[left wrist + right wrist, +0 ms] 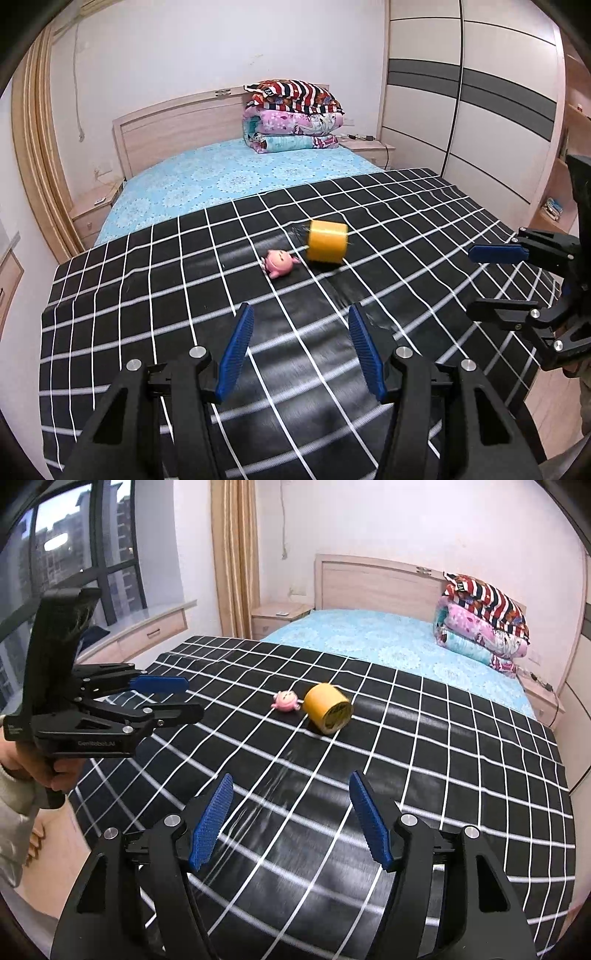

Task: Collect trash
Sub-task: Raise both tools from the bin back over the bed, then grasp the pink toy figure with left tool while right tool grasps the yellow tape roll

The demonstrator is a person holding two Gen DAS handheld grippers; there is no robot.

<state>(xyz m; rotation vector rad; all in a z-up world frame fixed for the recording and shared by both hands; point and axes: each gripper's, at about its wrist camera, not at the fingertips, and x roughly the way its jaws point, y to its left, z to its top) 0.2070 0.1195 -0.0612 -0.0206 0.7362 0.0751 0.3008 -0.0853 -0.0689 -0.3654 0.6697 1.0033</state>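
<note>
Left gripper [301,347]: The two blue fingers are held wide apart. Nothing is held between them.
Right gripper [291,818]: The fingers are spread wide too, and nothing is held.
Tape [327,241]: A yellow roll is seen lying on its side, ahead of both pairs of fingers and well apart from them. From the left fingers it sits a little to the right. It looks blurred in the left view, so it may be rolling.
Toy [279,261]: A small pink toy is seen just beside the tape, ahead of the left fingers. Whether the two touch cannot be told.
Cloth [147,295]: A shiny black cloth with white lines is spread under everything.
What is trash: This cannot be told for sure. The tape is guessed to be it. No bin is seen.
What could go wrong: The tape could be pushed and rolled away, because it is round and the cloth is smooth. The toy could be knocked or grabbed by mistake, because it is so close. The two grippers could be bumped together if both are moved in at once.
</note>
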